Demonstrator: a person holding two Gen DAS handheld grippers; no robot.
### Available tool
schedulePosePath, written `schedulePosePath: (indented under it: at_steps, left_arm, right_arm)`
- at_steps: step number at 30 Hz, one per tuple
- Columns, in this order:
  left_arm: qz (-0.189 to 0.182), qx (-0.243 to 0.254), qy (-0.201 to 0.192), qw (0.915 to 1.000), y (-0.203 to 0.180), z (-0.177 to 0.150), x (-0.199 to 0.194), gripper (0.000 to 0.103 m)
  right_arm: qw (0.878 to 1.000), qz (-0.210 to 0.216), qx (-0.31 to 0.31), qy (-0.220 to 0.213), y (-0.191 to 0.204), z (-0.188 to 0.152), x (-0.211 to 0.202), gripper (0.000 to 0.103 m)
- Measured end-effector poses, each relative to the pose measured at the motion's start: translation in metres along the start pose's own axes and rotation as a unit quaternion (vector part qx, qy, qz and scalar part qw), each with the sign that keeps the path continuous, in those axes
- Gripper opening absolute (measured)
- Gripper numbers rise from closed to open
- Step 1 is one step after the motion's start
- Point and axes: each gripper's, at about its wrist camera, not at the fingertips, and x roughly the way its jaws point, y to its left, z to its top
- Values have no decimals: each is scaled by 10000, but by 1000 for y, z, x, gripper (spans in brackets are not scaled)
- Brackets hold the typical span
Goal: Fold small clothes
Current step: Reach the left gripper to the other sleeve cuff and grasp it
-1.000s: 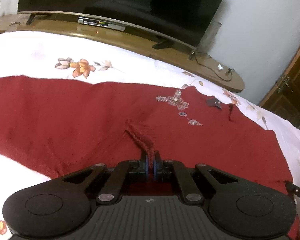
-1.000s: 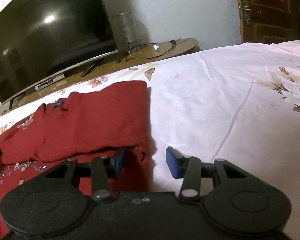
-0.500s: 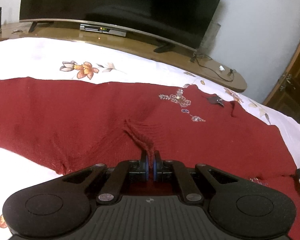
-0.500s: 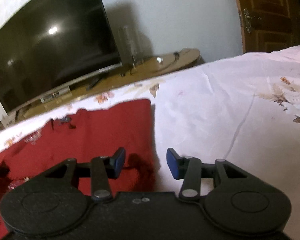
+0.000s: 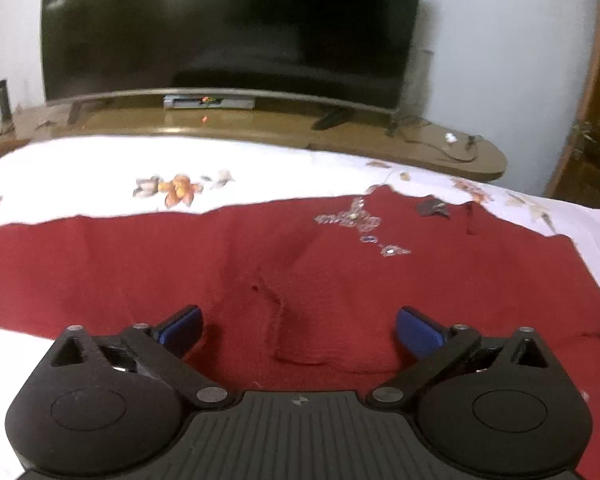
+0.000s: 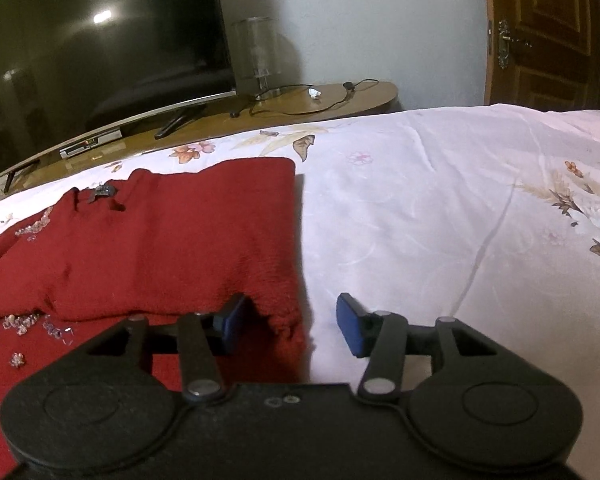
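A dark red knitted garment with beaded trim lies spread on the floral white bedsheet. My left gripper hovers just over its near part. Its jaws are opening wide, and a raised ridge of the knit lies loose between the blue pads, untouched by them. In the right wrist view the garment is folded over, its right edge straight. My right gripper is opening over the near right corner. That corner sits between the pads without being pressed, and the right pad is over bare sheet.
Beyond the bed's far edge stands a long wooden TV stand with a big dark television. A glass lamp and cables sit on its right end. A wooden door is at the right. Bare sheet spreads right of the garment.
My left gripper let go of the pinched red ridge, its jaws going from shut to wide apart, and it lifted a little. The right gripper's jaws widened slightly.
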Motion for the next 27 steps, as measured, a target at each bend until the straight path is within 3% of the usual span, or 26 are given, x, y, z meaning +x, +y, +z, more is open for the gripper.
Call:
schedulePosePath:
  at_steps: [2, 3, 5, 8, 11, 13, 15, 17, 25, 27]
  left_arm:
    - [38, -164, -129, 9998, 14, 1, -13, 101]
    - [75, -273, -191, 9994, 25, 1, -19, 90]
    - [151, -605, -252, 9977, 54, 0, -31, 82]
    - [449, -1197, -361, 9911, 114, -8, -46, 81]
    - [831, -1889, -384, 9777, 185, -17, -53, 81]
    - [1041, -2399, -392, 9644, 232, -23, -57, 81]
    - [1127, -2826, -395, 9518, 270, -29, -57, 81]
    - [1108, -3060, -365, 9449, 296, -33, -55, 77]
    - [748, -3221, -305, 9433, 345, -23, -32, 63]
    - [693, -3142, -266, 9465, 350, -20, -26, 59]
  right_arm:
    - [10000, -29, 80, 33, 1, 3, -2, 52]
    - [9999, -39, 131, 25, 1, 4, -3, 53]
    - [9997, -82, 217, -21, 0, 3, -10, 53]
    - [9993, -144, 335, -45, -1, -1, -22, 53]
    - [9990, -232, 363, -79, 3, -6, -37, 53]
    - [9987, -293, 390, -138, 7, -9, -47, 53]
    - [9983, -351, 426, -184, 11, -10, -54, 53]
    - [9980, -400, 431, -218, 20, -11, -59, 53]
    - [9982, -402, 322, -293, 77, -9, -69, 53]
    - [9984, -369, 275, -319, 91, -6, -69, 53]
